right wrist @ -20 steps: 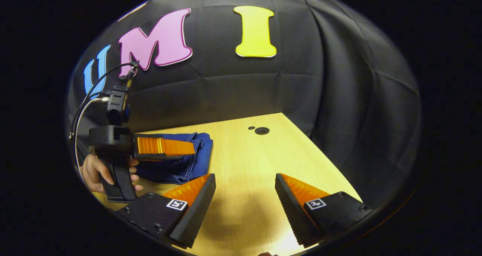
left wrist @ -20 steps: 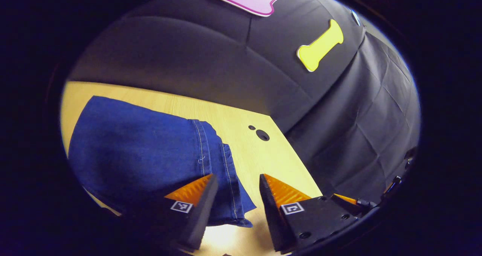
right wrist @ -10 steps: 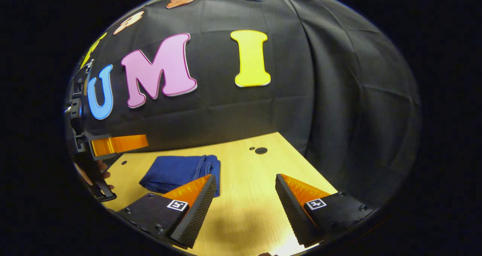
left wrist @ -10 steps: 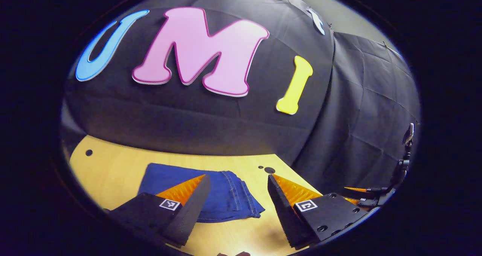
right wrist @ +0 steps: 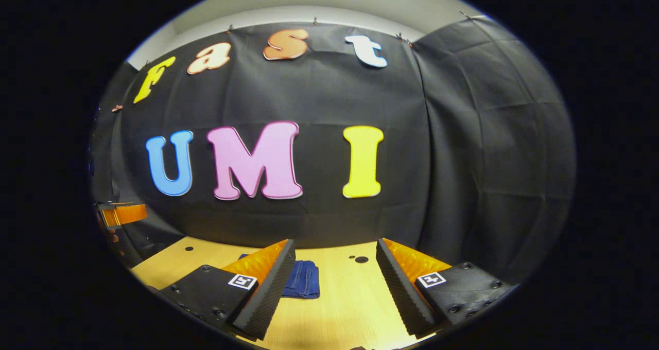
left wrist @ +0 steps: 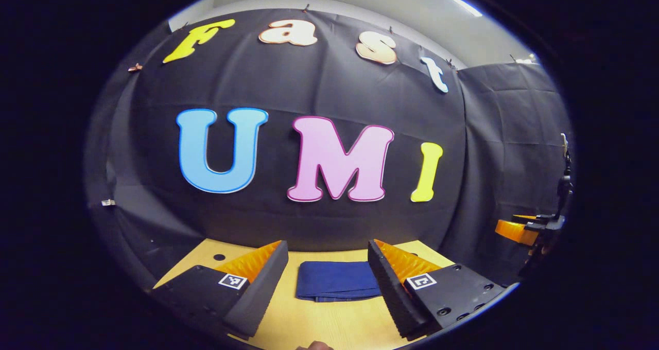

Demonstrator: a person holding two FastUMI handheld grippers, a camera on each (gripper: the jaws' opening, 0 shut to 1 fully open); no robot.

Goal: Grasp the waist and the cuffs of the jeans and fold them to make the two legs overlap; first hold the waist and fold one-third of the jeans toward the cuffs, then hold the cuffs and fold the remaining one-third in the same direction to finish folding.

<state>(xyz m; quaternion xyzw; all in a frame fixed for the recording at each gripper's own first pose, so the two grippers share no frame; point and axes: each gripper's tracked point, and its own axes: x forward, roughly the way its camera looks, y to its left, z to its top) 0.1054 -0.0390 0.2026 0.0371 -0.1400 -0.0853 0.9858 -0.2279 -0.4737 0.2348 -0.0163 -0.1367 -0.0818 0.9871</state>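
Two hand-held grippers hover above a pale wooden table [left wrist: 329, 324] inside a booth, and neither one is holding anything. In the left gripper view, the left gripper [left wrist: 328, 288] has its two fingers spread wide, and the jeans [left wrist: 337, 287] lie on the table straight ahead, framed in the gap between them. The jeans are a compact dark blue rectangle, flat, with their long axis running left to right across that view (the layered edges suggest the folding is already finished). In the right gripper view, the right gripper [right wrist: 334, 293] is likewise spread wide, and the jeans [right wrist: 305, 282] sit ahead and to the left, partly hidden behind its left finger. The left gripper appears small at the far left edge of that view [right wrist: 121, 214], with part of a hand below it. Judging by how the bundle lines up, the left gripper is the better placed to reach it; the right would have to swing leftward first.
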